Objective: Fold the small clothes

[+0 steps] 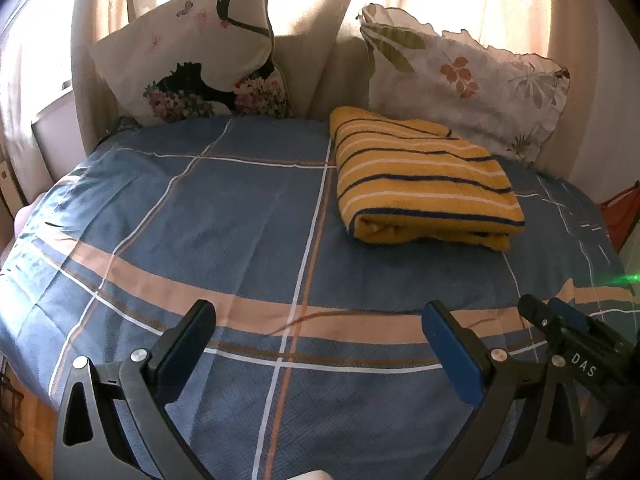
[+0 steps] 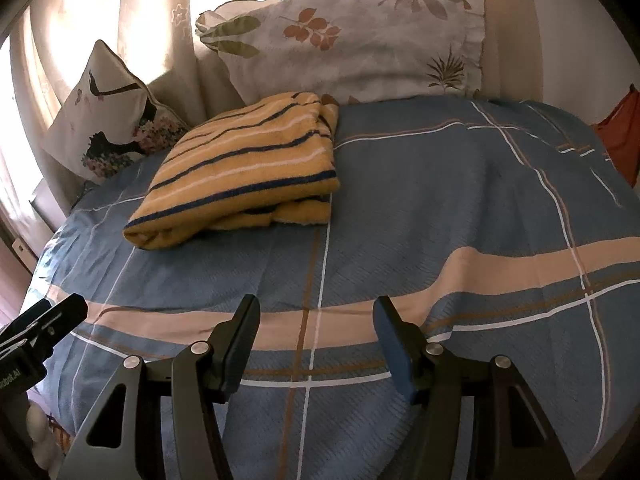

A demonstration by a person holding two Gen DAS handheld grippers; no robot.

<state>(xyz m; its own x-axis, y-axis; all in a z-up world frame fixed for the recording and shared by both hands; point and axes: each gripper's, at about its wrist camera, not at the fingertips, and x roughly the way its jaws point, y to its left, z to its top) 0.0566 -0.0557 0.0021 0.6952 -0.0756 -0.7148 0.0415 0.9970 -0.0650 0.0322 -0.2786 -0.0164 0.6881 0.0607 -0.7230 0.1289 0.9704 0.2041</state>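
Lying folded on a bed is a yellow garment (image 1: 424, 180) with dark blue and white stripes, stacked in several layers with its thick folded edge facing the cameras. From the left wrist camera it sits at about one o'clock, well beyond the tongs; from the right wrist camera it sits at about eleven o'clock, also well apart from the tongs. It rests on a blue bedspread (image 1: 224, 216) crossed by white, tan and peach lines.

Behind the garment, at twelve o'clock, two pillows lean against pale curtains (image 1: 304, 8) lit from behind. One pillow (image 1: 188, 52) shows a black silhouette figure with flowers and butterflies. The other pillow (image 1: 472, 76) has a ruffled edge and a leaf print; the garment's far edge lies just beside it.

The left gripper (image 1: 320, 344) hangs low at six o'clock in its own view, its two black arms with dark blue pads standing wide apart, holding nothing, only bedspread showing between them. The right gripper (image 2: 316, 344) likewise sits at six o'clock in its view, its jaws apart and empty above the bedspread. Each gripper's body shows at the edge of the other's view. A red object (image 2: 620, 140) shows at three o'clock beyond the bed's edge.
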